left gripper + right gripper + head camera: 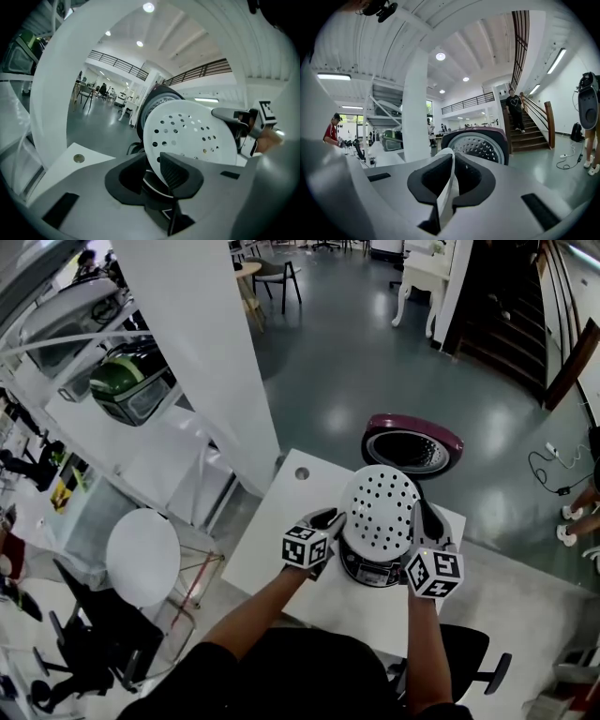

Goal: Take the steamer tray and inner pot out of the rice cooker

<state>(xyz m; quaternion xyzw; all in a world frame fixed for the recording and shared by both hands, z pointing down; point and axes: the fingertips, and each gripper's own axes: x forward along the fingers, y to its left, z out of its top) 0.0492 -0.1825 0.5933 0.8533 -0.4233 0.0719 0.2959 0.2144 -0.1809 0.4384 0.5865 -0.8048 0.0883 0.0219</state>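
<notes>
Head view: a white perforated tray (380, 507) is held tilted just above the open rice cooker (370, 570) on the white bench (281, 540). The maroon lid (412, 444) stands raised behind. The left gripper (326, 519) is at the tray's left edge and the right gripper (427, 521) at its right edge.

Left gripper view: the jaws stand apart. The tray's rim lies between them against the right-hand pad, and a gap shows beside it.

Right gripper view: the jaws are clamped on the tray's thin rim, seen edge-on.

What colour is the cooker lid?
The lid is maroon, clearest in the head view.
</notes>
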